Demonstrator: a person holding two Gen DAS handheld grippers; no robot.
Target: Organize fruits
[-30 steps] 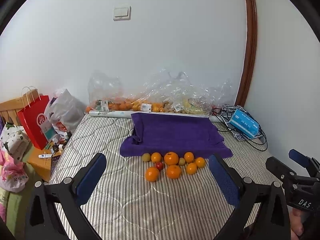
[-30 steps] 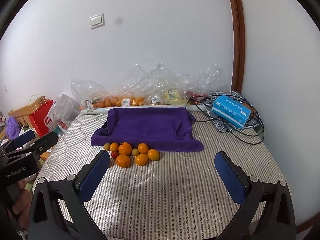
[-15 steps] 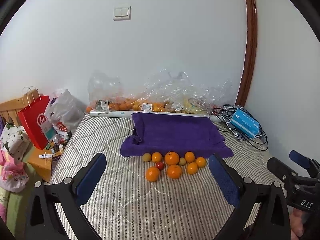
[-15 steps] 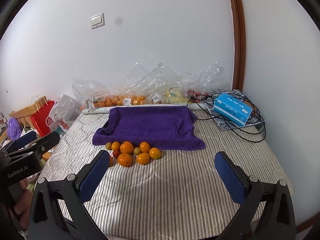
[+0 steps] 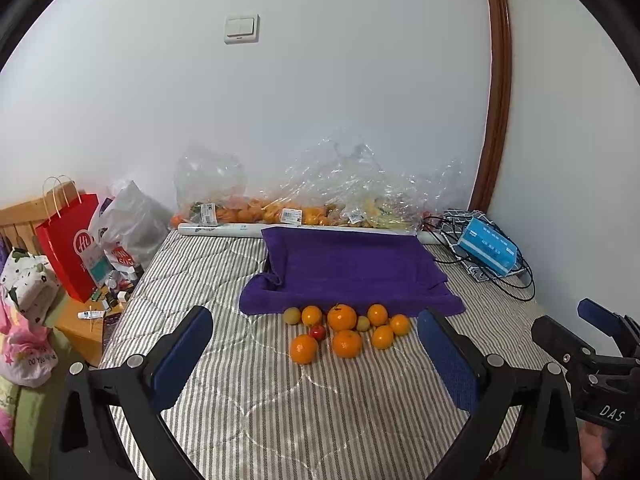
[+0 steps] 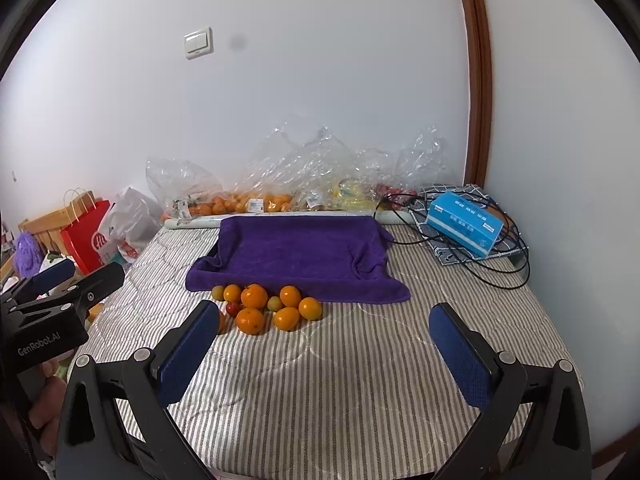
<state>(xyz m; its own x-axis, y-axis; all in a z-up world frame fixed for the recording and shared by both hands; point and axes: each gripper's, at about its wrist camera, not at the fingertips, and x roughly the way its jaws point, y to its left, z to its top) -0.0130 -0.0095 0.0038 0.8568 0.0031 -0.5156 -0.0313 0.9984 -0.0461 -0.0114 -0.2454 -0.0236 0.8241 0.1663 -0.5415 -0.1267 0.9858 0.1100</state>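
Here the fruits (image 5: 343, 330) lay on the bed (image 5: 280, 408) just beside the purple towel (image 5: 352, 268). Both tongs, left (image 5: 316, 360) and right (image 6: 324, 354), were wide open and empty. The round fruits looked smooth and likely to roll, so each should be held around its middle.

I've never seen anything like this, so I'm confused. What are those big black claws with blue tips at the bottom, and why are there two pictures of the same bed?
Those claws are grabbing tools. A person holds one in each hand, and each tool has a small camera looking forward between its two fingers. One picture comes from the left gripper, the other from the right gripper, so you see the same striped mattress from two spots. Each camera also catches the other tool at its edge.

Both claws are wide open and hold nothing.

On the mattress lies a purple towel, and just in front of it sits a little bunch of fruit: mostly oranges, one small red fruit and a couple of pale yellowish ones. Against the wall are clear plastic bags with more fruit, and a blue box on some cables.
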